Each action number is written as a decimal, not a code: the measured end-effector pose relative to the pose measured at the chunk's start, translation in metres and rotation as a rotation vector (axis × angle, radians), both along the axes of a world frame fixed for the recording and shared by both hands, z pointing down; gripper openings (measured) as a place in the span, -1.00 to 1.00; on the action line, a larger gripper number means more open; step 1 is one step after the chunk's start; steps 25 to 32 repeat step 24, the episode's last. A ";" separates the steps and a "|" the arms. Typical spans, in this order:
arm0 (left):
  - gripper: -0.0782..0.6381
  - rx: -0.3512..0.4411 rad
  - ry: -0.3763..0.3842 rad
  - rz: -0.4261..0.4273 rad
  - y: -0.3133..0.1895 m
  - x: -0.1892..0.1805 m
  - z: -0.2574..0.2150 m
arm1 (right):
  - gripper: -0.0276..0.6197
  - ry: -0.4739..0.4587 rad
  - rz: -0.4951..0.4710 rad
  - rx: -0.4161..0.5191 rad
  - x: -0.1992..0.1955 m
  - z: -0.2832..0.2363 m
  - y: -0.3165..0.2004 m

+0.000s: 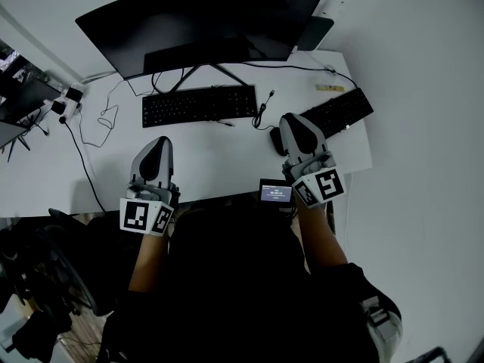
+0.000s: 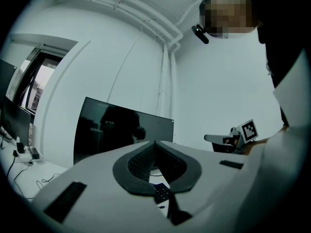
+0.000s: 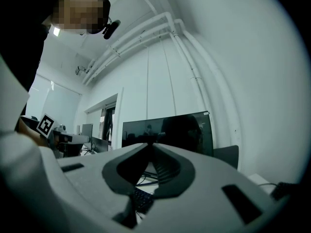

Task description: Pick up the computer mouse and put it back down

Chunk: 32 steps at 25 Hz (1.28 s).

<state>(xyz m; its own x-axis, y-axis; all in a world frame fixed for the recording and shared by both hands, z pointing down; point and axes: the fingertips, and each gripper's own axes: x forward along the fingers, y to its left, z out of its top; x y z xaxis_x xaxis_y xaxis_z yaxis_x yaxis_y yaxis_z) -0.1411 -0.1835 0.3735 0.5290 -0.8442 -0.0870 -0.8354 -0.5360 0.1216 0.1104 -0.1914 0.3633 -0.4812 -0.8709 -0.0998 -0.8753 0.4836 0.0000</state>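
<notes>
Shows the mouse (image 1: 277, 141) as a dark shape on the desk (image 1: 219, 161), between the keyboard (image 1: 199, 104) and the second keyboard (image 1: 338, 112), with its cable running off toward the monitor (image 1: 204, 21). Places it just beside the right gripper (image 1: 292, 119), on that gripper's left flank and a little behind the tips rather than ahead of them; leaves open whether the two touch, since the gripper body covers part of the mouse. Finds the right jaws together at the tips in the right gripper view, with only keys and cables showing through the hollow behind them, hence clamped on nothing. Finds the left gripper (image 1: 156, 142) likewise closed and empty, tips meeting, over the near edge of the desk and well apart from the mouse. Reads the mouse's long axis, as a judgement only, as roughly parallel to the right gripper. Marks the right hand as the nearer by far; calls, most likely, for parted jaws and a sideways shift toward the mouse before any grasp
</notes>
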 end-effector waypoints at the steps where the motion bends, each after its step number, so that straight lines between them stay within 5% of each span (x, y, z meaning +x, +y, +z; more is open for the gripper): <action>1: -0.80 -0.002 0.000 0.000 0.000 0.000 0.001 | -0.83 0.001 0.000 -0.005 0.000 0.002 0.000; 32: -0.80 -0.054 0.004 -0.010 -0.007 0.003 0.018 | -0.84 0.012 -0.011 -0.070 0.002 0.028 -0.018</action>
